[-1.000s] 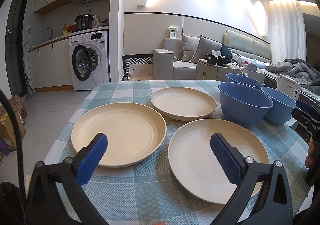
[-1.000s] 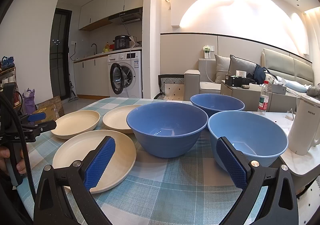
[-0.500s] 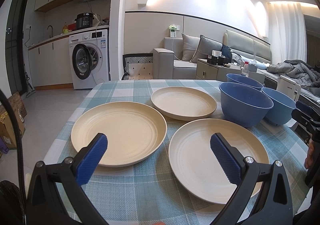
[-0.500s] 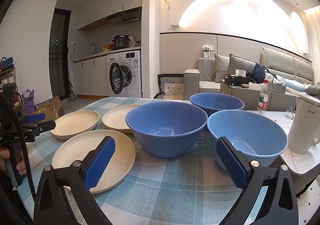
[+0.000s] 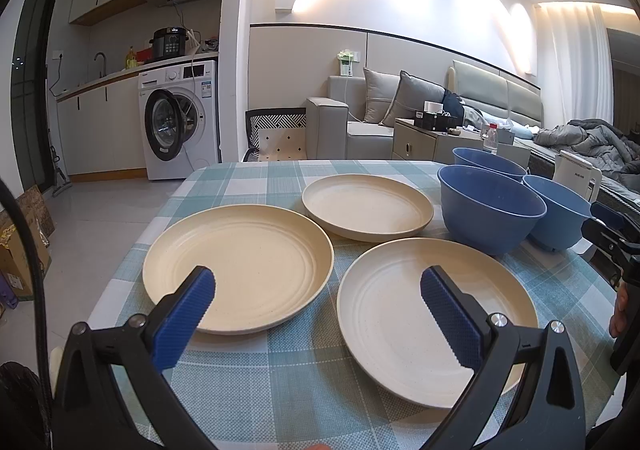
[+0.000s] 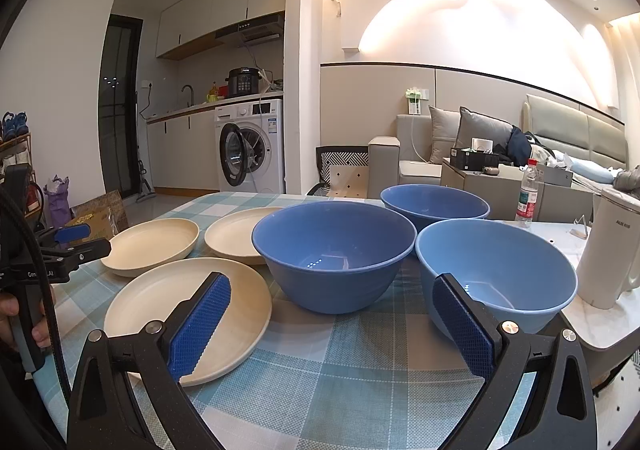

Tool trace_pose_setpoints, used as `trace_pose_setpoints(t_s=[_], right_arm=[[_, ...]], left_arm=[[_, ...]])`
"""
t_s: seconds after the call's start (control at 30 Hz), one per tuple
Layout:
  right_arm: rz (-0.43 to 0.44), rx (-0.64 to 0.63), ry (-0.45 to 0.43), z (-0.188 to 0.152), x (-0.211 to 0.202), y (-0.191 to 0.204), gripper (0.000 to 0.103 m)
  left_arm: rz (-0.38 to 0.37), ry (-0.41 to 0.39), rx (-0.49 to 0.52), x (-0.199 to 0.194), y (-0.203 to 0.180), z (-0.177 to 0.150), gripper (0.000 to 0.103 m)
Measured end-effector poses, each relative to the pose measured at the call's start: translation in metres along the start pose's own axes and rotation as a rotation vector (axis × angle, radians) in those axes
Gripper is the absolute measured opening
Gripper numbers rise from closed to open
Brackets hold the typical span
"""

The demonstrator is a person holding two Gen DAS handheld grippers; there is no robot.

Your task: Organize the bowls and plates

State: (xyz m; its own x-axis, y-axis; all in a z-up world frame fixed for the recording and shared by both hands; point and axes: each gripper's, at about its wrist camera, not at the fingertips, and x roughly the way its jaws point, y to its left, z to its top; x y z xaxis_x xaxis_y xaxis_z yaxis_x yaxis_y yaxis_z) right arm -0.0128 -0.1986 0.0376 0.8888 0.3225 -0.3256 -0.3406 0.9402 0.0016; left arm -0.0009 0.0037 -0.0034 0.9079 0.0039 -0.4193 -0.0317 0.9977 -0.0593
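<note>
Plates: three cream, near plate as landmark, on checked tablecloth.
Left gripper: jaws apart, empty, above its near rim.
Right gripper: jaws apart, empty.
Bowls: three blue, nearest bowl just beyond its far edge.
Kettle: past bowls, table edge.

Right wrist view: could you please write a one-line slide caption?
Open right gripper faces three round blue plastic bowls beside three round cream plates on a teal checked tablecloth.

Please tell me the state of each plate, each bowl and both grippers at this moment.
Three cream plates: flat, separate, empty.
Three blue bowls: upright, unstacked, empty.
Left gripper: open, holding nothing.
Right gripper: open, holding nothing.
Washing machine door: open.
</note>
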Motion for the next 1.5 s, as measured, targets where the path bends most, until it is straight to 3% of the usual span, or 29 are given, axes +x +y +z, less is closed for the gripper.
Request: trace_pose_setpoints(t_s=[0.4,0.87,1.0,1.5], right_arm=[[-0.014,-0.007,0.025,-0.003,0.011,0.004,0.103],[-0.009,0.029,0.061,0.0,0.019,0.003,0.103],[0.03,0.041,0.069,0.005,0.022,0.006,0.103],[0.207,0.047,0.139,0.036,0.051,0.037,0.103]], left_arm=[[0.001,0.005,-0.004,0.0,0.0,0.001,0.103],[0.066,0.05,-0.052,0.01,0.009,0.0,0.103],[0.101,0.07,-0.025,0.013,0.009,0.001,0.103],[0.112,0.083,-0.04,0.012,0.02,0.012,0.103]])
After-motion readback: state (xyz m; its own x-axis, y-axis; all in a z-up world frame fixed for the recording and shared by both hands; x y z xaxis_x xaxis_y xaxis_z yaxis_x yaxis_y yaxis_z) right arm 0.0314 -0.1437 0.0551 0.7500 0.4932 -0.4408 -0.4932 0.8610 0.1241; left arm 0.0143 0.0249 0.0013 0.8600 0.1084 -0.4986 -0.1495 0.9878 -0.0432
